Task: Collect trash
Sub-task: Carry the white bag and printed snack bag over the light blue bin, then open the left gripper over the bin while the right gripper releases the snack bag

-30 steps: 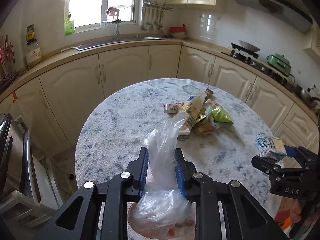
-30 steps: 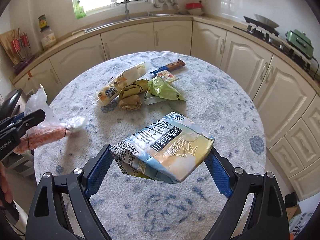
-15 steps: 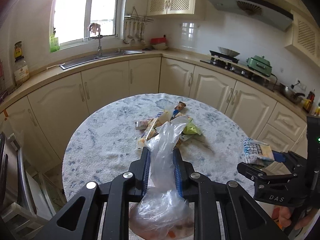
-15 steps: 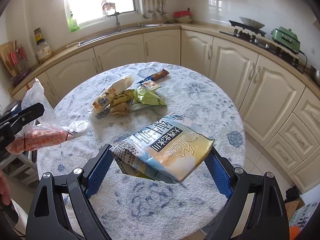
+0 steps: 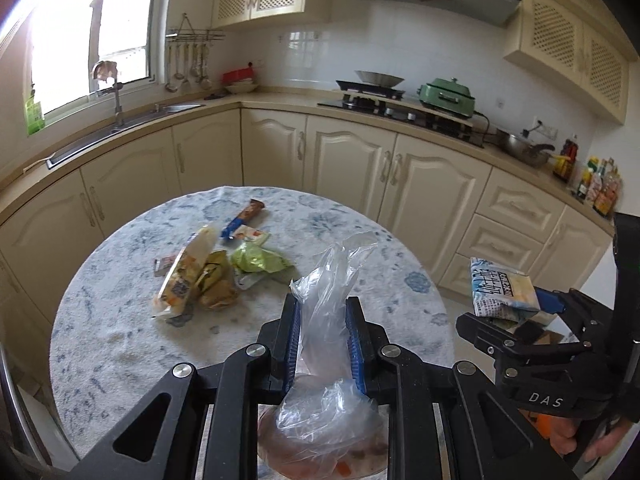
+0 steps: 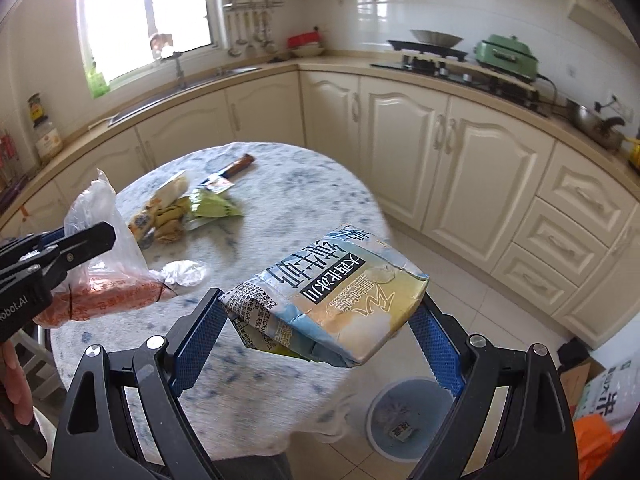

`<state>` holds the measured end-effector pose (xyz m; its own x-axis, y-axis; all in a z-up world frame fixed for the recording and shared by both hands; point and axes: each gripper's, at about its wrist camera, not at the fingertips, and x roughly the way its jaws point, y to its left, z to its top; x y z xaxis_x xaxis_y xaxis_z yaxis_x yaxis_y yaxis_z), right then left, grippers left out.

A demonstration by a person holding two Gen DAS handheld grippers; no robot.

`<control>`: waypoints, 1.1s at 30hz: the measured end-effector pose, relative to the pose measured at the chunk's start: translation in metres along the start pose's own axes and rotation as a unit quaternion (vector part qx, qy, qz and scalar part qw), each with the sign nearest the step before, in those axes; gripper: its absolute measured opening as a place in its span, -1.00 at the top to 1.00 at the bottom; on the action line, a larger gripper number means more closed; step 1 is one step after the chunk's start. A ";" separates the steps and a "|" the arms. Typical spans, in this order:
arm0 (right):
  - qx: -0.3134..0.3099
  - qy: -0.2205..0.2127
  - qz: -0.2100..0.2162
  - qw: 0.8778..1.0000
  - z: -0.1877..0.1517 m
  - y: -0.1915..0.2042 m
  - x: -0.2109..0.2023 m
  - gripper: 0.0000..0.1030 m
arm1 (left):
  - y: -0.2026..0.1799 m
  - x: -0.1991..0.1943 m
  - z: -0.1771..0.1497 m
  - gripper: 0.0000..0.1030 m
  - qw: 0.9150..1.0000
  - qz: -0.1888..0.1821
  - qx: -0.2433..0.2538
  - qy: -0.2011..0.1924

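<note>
My right gripper (image 6: pixel 320 320) is closed on the milk carton (image 6: pixel 332 300), long side across the jaws. The bin (image 6: pixel 408 420) is below it, slightly right, so this hand is nearer. My left gripper (image 5: pixel 322 340) pinches the plastic bag (image 5: pixel 324 320) above the table (image 5: pixel 120 340).

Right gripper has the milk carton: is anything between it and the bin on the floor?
Nothing visible. The milk carton hangs in the right gripper past the table edge, with open air down to the blue bin on the floor.
</note>
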<state>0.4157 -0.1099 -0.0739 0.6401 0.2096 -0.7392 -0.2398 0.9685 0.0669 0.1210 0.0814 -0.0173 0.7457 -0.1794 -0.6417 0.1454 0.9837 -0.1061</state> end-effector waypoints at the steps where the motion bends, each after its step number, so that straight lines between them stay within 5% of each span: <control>1: 0.006 0.000 -0.005 1.000 -0.001 -0.007 -0.002 -0.77 | -0.009 0.008 0.002 0.65 1.000 -0.010 0.006 0.005; 17: 0.115 0.019 -0.115 0.987 -0.043 -0.140 -0.022 -0.77 | -0.126 0.122 0.032 0.65 0.986 -0.107 0.104 0.070; 33: 0.196 0.071 -0.167 0.964 -0.099 -0.221 -0.009 -0.77 | -0.230 0.253 0.049 0.65 0.958 -0.155 0.171 0.172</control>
<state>0.3908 -0.3388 -0.1482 0.5205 -0.1160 -0.8459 0.2741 0.9610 0.0369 0.3077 -0.1908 -0.1183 0.3830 -0.3891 -0.8378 0.5734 0.8112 -0.1146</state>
